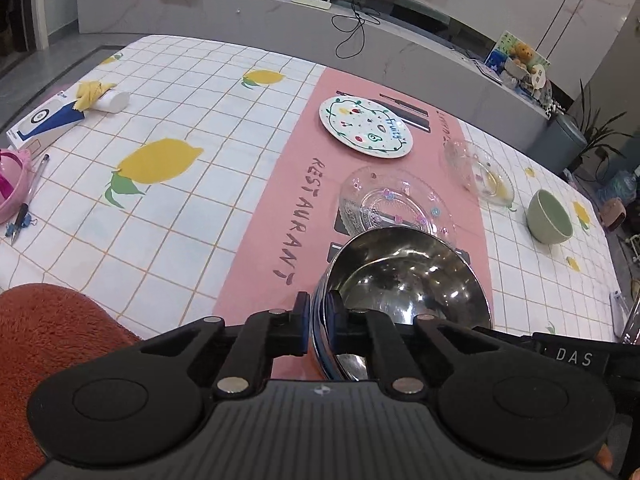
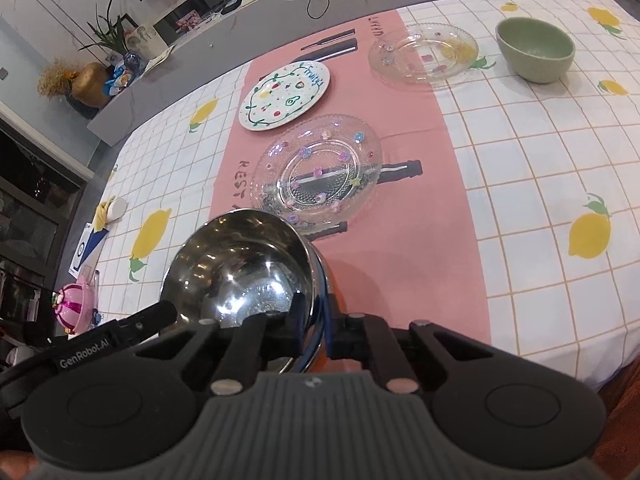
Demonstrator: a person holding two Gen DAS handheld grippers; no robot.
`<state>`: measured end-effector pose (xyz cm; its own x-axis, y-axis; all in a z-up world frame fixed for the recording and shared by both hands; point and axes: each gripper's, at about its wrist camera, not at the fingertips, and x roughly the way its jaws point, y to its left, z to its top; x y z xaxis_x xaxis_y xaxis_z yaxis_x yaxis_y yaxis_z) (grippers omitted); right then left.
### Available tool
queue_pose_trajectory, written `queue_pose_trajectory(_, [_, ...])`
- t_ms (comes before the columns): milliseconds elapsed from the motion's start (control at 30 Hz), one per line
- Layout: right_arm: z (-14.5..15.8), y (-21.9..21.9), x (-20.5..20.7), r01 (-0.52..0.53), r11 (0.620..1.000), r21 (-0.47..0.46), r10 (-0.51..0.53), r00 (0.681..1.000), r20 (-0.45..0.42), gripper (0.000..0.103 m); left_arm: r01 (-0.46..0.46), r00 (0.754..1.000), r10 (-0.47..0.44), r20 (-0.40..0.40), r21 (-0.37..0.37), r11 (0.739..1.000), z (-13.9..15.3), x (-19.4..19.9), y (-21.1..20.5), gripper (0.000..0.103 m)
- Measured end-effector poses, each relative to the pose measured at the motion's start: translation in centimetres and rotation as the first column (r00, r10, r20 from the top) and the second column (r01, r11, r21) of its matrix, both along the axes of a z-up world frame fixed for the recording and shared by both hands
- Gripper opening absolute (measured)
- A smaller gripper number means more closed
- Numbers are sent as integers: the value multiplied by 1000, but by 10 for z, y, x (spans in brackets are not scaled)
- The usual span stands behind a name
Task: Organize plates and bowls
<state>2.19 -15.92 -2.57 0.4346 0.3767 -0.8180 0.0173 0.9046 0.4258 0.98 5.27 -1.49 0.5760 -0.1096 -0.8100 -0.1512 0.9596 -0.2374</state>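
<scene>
The table (image 1: 180, 216) is covered by a white checked cloth printed with lemons, and a pink mat (image 1: 288, 184) lettered "RESTAURANT" is laid across it. On the mat are set a white painted plate (image 1: 365, 127) and, nearer, a large glass plate (image 1: 396, 204). A smaller glass plate (image 1: 478, 174) is placed across the mat's edge, and a green bowl (image 1: 549, 216) is stood on the cloth beyond it. At the other end a blue and white box (image 1: 44, 124), a white roll (image 1: 114, 101), a pen (image 1: 28, 200) and a pink object (image 1: 12, 184) are seen.
</scene>
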Motion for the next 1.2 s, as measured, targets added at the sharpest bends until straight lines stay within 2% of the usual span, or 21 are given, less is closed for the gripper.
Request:
queue_pose_trajectory(133, [3, -1, -1, -8, 1000, 6, 8, 1000, 0, 14, -32, 999, 32, 29, 11, 999, 10, -5, 2, 15])
queue_pose_trajectory(233, [13, 0, -5, -24, 999, -21, 25, 999, 45, 23, -23, 997, 21, 80, 34, 999, 23, -9, -3, 18])
queue_pose_trajectory(333, [22, -2, -9, -24, 999, -40, 27, 996, 80, 26, 14, 992, -19, 125, 45, 999, 35, -12, -15, 20])
queue_pose_trajectory(400, [28, -7, -10, -19, 999, -46, 23, 995, 101, 27, 53, 987, -58, 151, 32, 998, 41, -11, -25, 25])
queue_pose_trajectory(500, [37, -20, -12, 4, 998, -55, 4, 990, 139, 33, 97, 983, -98, 158, 16, 995, 44, -7, -41, 26])
queue_pose_trajectory(633, [42, -45, -10, 64, 994, -87, -49, 984, 171, 35, 141, 975, -142, 170, 20, 990, 45, 0, -63, 26])
queue_pose_trajectory(700, [38, -60, -5, 100, 991, -90, -84, 983, 162, 42, 167, 972, -163, 167, -7, 986, 44, 7, -73, 26])
queue_pose_trajectory(800, [29, -85, 1, 158, 985, -73, -148, 980, 132, 44, 193, 971, -183, 154, -52, 980, 42, 18, -85, 27])
queue_pose_trajectory(867, [22, -96, 5, 184, 980, -72, -175, 978, 118, 44, 213, 968, -204, 145, -54, 975, 41, 26, -96, 27])
queue_pose_trajectory(967, [14, -112, 16, 225, 970, -88, -216, 971, 100, 52, 243, 962, -234, 142, -44, 969, 40, 38, -115, 27])
queue_pose_trajectory(1033, [12, -122, 25, 245, 965, -96, -235, 967, 101, 53, 256, 958, -248, 146, -41, 966, 41, 47, -129, 28])
queue_pose_trajectory(1200, [11, -151, 60, 313, 944, -108, -302, 948, 104, 55, 267, 952, -259, 162, -25, 963, 42, 74, -167, 38])
